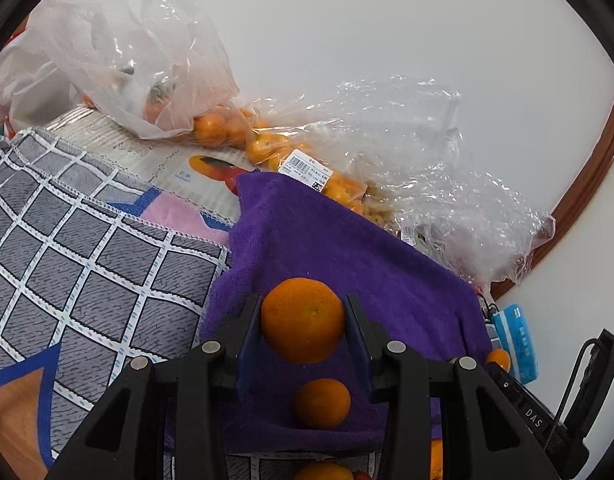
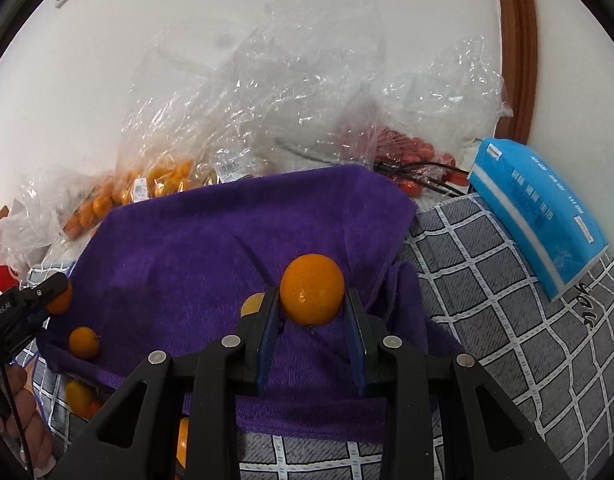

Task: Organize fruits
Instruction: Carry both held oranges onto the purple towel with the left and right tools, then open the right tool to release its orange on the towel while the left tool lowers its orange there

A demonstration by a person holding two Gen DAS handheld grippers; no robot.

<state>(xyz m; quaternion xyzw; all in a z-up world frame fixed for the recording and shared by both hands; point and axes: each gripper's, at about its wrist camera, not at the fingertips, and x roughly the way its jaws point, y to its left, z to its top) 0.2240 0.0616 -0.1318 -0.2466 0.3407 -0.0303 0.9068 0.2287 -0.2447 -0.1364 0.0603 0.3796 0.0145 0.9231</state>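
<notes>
Checked cloth (image 1: pixel 87 260): grey squares with white lines; it covers most of the table.
Purple towel (image 2: pixel 211 240): lies on the checked cloth; its middle is bare, with lots of room.
Towel edges: the far edge runs into the crinkly plastic bags (image 2: pixel 291 92) by the wall; the near edge is folded up.
Blue tissue pack (image 2: pixel 539 216): beside the towel's right edge, on the checked cloth.
Left tongs (image 1: pixel 303 320): both pads press on a big orange (image 1: pixel 302 319), held above the towel.
Right tongs (image 2: pixel 311 312): they pinch another orange (image 2: pixel 311 289) at the tips (over the towel's right part).
Loose small orange (image 1: pixel 322 403): sits on the towel under the left tongs, near the folded edge.
More small fruit (image 2: pixel 78 398): off the towel, by its near left corner.
</notes>
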